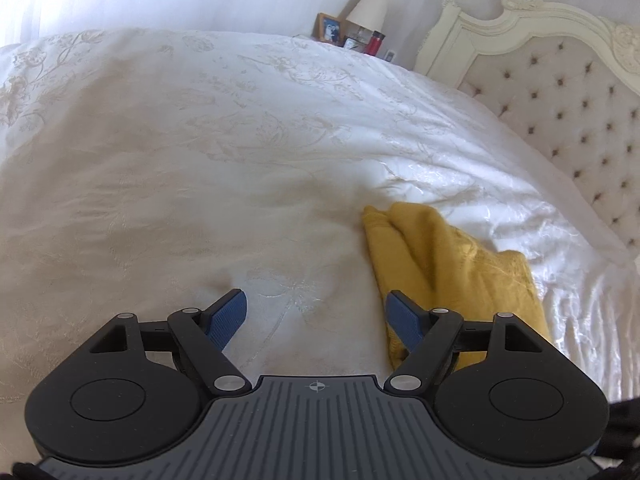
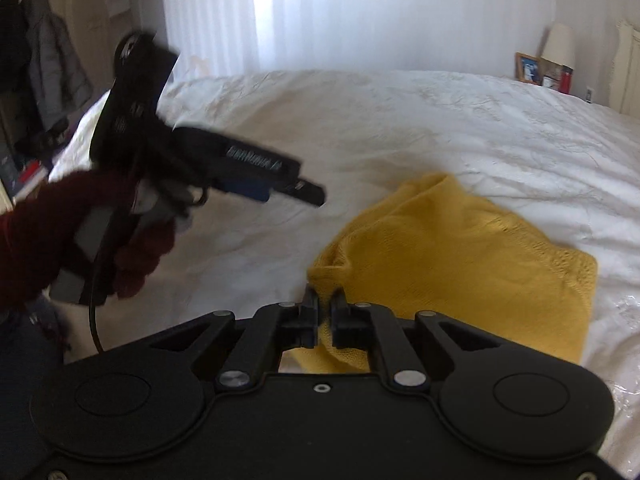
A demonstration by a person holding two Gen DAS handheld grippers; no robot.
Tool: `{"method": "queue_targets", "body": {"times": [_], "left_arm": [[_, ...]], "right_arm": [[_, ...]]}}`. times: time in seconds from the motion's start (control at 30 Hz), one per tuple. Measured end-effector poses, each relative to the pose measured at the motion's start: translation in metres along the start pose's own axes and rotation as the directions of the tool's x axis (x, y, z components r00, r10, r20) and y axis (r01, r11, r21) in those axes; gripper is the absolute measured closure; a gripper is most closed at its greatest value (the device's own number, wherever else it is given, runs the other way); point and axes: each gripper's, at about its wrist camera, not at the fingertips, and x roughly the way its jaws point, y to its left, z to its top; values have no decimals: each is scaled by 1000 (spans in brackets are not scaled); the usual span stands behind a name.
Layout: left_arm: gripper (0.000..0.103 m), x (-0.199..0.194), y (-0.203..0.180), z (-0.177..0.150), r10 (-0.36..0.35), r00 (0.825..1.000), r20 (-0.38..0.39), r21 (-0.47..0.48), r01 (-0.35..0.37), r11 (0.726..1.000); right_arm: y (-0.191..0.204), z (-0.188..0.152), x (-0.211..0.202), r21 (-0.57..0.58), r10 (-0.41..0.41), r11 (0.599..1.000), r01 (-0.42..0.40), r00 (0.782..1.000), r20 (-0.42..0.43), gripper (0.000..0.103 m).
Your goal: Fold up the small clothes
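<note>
Nearby, lamp (image 1: 367, 8) beside headboard (image 1: 560, 92)

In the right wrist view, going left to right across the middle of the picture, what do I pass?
Dark red sleeve → left gripper held over the bed → yellow garment → bare white bedspread.

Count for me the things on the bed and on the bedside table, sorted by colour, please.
Yellow: 1, the knitted garment lying on the white bedcover
Red: 1, the bottle
Cream: 1, the lamp
Wooden brown: 1, the picture frame
Total: 4
Other small items beside the lamp are too unclear to count.
</note>
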Motion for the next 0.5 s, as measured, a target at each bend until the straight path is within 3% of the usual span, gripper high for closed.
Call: {"method": "queue_targets", "body": {"times": [0.1,0.23,0.3,0.4,0.5], "left_arm": [[27,-2,-5,-2,-24,1000,11,26,24,999],[27,-4,-18,-4,-85,996,18,72,84,994],[27,-4,-28,-7,-101,995,18,114,99,989],[27,-4,-44,-14,-121,993,14,188,116,975],[27,-1,-53,-20,-129,992,-6,231,127,965]], "right_arm": [[21,-16,19,-38,-2,999,0,999,-46,82],[17,-29,10,52,64,997,-62,997,-39,56],[9,-32,-2,85,86,993,-84,996,-16,55],[-7,-38,-25,148,31,988,-38,998,45,55],[-31,-49,-43,228,-101,970,79,991,86,53]]}}
